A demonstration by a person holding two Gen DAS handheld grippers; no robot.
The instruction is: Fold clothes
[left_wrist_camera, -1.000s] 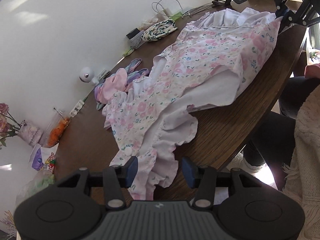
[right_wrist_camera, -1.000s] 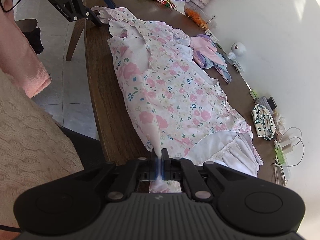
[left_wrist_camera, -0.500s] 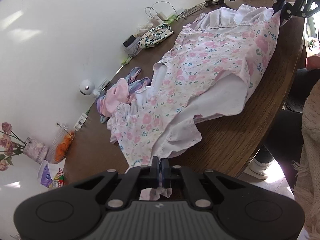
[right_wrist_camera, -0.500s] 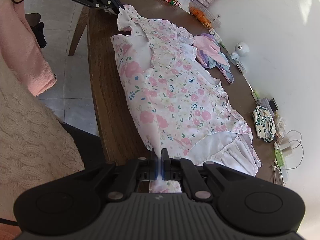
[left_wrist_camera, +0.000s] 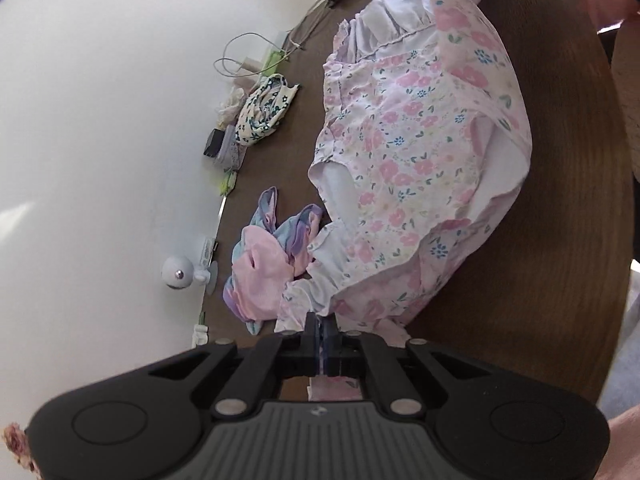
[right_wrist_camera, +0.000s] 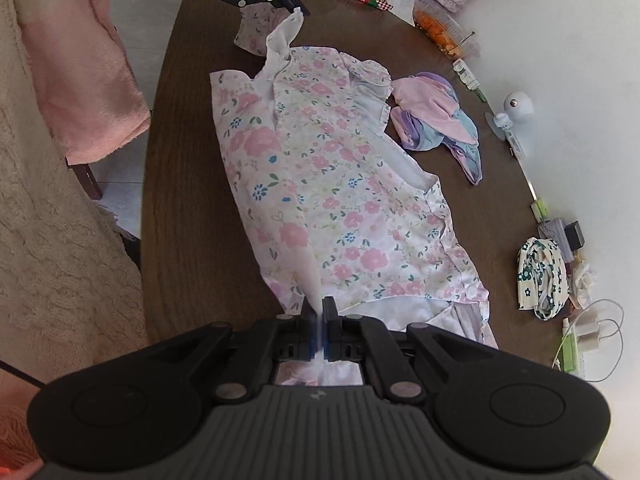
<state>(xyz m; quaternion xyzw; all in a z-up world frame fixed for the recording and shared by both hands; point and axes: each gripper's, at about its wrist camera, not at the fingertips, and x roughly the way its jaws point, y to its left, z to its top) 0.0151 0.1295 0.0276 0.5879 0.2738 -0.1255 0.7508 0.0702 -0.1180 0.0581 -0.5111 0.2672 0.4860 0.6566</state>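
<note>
Brown table (right_wrist_camera: 188, 200), floral dress (right_wrist_camera: 332, 200) across it, each end pinched between closed left fingers (left_wrist_camera: 312, 330) and right fingers (right_wrist_camera: 307, 322).

Both tools are matte black plastic. The left gripper (left_wrist_camera: 323, 330) and right gripper (right_wrist_camera: 318, 316) each have a ribbed grey top panel, two round recesses, silver screws (right_wrist_camera: 231, 391) and blue pads on the fingers (right_wrist_camera: 330, 312). The person wears a cream knit sweater (right_wrist_camera: 48, 240).

Dress (right_wrist_camera: 336, 200) spread across table (right_wrist_camera: 188, 200), crumpled garment (right_wrist_camera: 436, 120) beside dress toward wall, patterned cloth (right_wrist_camera: 540, 276) beyond dress's hem
</note>
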